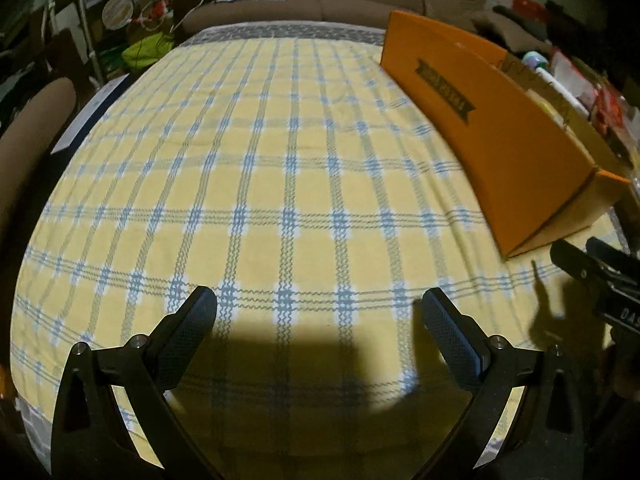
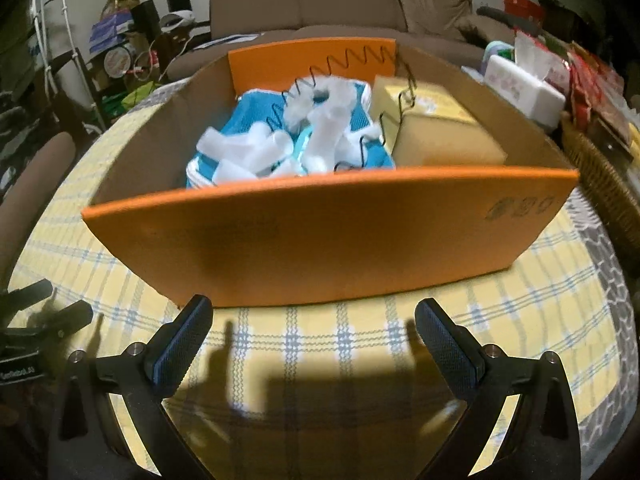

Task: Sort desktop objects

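Observation:
An open orange cardboard box (image 2: 320, 236) stands on the yellow plaid tablecloth (image 2: 520, 300). It holds a blue mesh item (image 2: 224, 160), white crumpled plastic pieces (image 2: 320, 136), a black wire rack (image 2: 376, 80) and a yellow carton (image 2: 436, 132). My right gripper (image 2: 314, 330) is open and empty, just in front of the box's near wall. In the left wrist view the same orange box (image 1: 480, 128) is at the right. My left gripper (image 1: 320, 320) is open and empty over bare cloth (image 1: 260, 160). The right gripper's black body (image 1: 600, 280) shows at the far right.
A brown sofa (image 2: 340, 0) sits behind the table. A white tissue box (image 2: 524, 88), red packages (image 2: 588, 80) and a wicker basket (image 2: 600, 176) crowd the right side. A brown chair (image 1: 28, 128) stands at the left, with cluttered shelves (image 1: 116, 8) beyond.

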